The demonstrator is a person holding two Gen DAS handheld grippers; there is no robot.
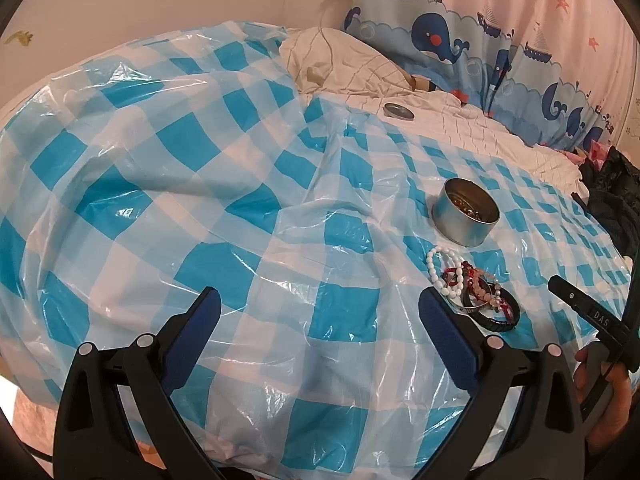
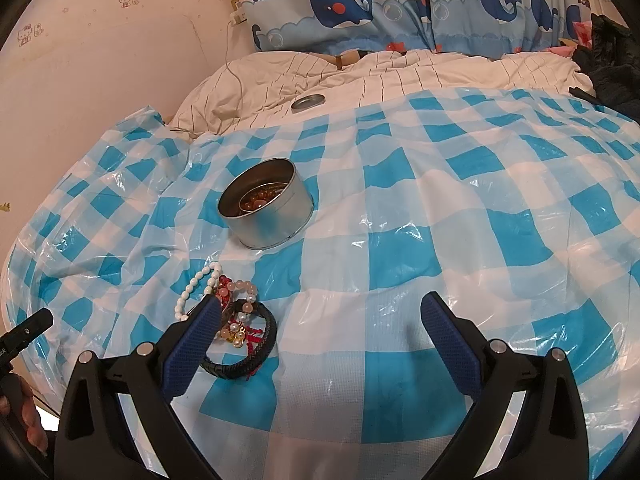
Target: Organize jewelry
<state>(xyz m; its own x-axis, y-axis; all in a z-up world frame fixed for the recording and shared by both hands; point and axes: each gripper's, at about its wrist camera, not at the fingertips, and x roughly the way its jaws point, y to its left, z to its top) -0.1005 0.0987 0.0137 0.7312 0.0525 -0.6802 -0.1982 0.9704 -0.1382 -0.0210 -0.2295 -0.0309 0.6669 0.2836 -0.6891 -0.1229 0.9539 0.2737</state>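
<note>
1. Sorting bracelets into the tin (image 2: pixel 266 204); it stands open on the checked sheet (image 2: pixel 400 216) over the bed, with amber beads already inside. Its lid (image 2: pixel 307 102) lies well apart, on the bedding behind.
2. The pile (image 2: pixel 236 320) sits just in front of the tin: white bead bracelet (image 2: pixel 192 288), pink beads, red cord, black braided band (image 2: pixel 240 368), all overlapping.
3. Right tongs (image 2: pixel 320 314) are wide and empty, their left finger (image 2: pixel 200 328) over the pile's edge. Left tongs (image 1: pixel 320 308) are also wide and empty, with the pile just beside their right finger.
4. I'd say the next pick goes to the right tongs. Shift left so the pile sits between the fingers.
5. Take one piece only. The white bracelet sticks out furthest, so it is the easiest to isolate.
6. Pinch across the strand, not the loop's hollow.
7. Risks: the plastic is slick and loose, so a low pinch may grab the sheet. Tangled cords may also drag neighbours along.
8. Lift slowly, check that nothing trails, then release low inside the tin.
</note>
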